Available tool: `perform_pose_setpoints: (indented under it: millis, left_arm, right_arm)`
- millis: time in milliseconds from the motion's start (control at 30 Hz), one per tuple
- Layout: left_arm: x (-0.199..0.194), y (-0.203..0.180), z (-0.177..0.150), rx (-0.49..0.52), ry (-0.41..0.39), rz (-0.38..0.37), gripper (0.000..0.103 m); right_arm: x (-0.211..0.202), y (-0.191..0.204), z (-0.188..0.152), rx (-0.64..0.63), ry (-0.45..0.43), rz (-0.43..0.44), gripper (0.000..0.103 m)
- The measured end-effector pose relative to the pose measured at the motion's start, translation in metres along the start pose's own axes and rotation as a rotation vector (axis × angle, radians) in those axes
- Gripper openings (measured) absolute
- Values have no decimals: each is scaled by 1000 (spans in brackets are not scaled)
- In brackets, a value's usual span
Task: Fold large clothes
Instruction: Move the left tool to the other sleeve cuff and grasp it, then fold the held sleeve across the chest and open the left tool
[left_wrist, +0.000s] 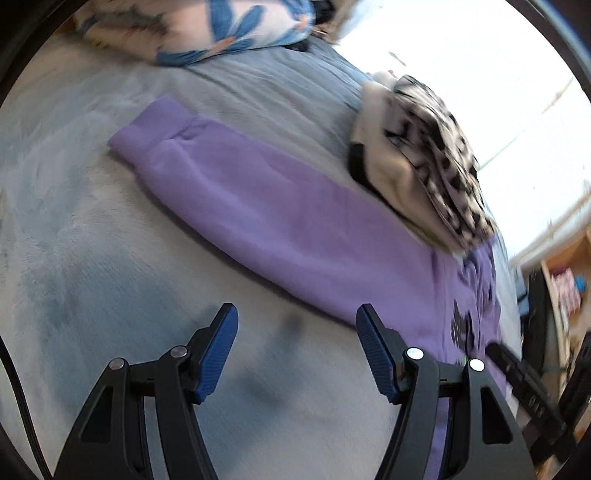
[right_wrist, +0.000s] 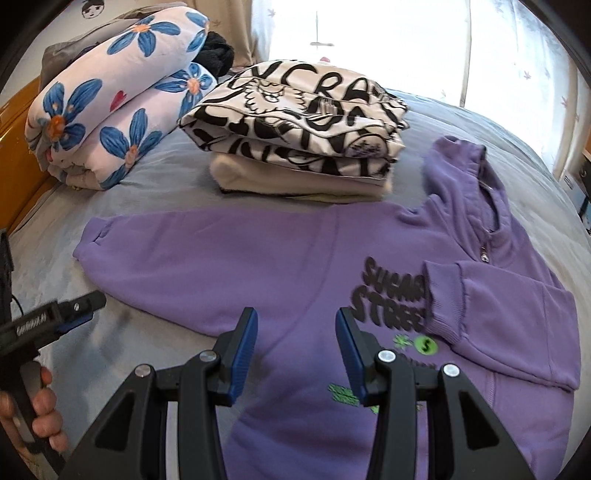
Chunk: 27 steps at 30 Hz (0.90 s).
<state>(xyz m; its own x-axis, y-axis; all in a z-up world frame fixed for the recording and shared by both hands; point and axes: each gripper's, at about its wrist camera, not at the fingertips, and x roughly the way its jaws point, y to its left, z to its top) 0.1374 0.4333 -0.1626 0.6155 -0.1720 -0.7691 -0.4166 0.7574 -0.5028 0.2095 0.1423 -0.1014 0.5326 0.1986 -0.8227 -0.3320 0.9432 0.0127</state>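
Observation:
A purple hoodie (right_wrist: 295, 258) lies flat on the grey bed, chest print up. Its right sleeve (right_wrist: 498, 295) is folded across the chest, cuff over the black lettering. Its left sleeve (left_wrist: 258, 206) stretches out to the side, cuff (left_wrist: 147, 136) at the far end. My left gripper (left_wrist: 295, 332) is open and empty, above the bedsheet beside that sleeve; it also shows at the left edge of the right wrist view (right_wrist: 88, 302). My right gripper (right_wrist: 295, 332) is open and empty, just above the hoodie's lower front.
A stack of folded clothes, black-and-white print on top (right_wrist: 303, 122), sits behind the hoodie. A rolled floral quilt (right_wrist: 118, 110) lies at the back left. The grey bedsheet (left_wrist: 92, 240) spreads around. A bright window (right_wrist: 406, 37) is behind; shelves (left_wrist: 565, 288) stand beside the bed.

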Motion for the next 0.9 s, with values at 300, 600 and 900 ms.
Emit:
perform_pose_setpoints:
  millis: [300, 600, 900]
  left_arm:
    - [30, 44, 45, -110, -41, 49, 65]
    - [57, 21, 62, 25, -62, 193, 11]
    - [14, -101, 44, 362, -220, 260, 7]
  right_arm:
    - [26, 2, -4, 12, 47, 19, 44]
    - [38, -20, -8, 77, 81, 18, 44]
    - [11, -38, -7, 101, 36, 6, 44]
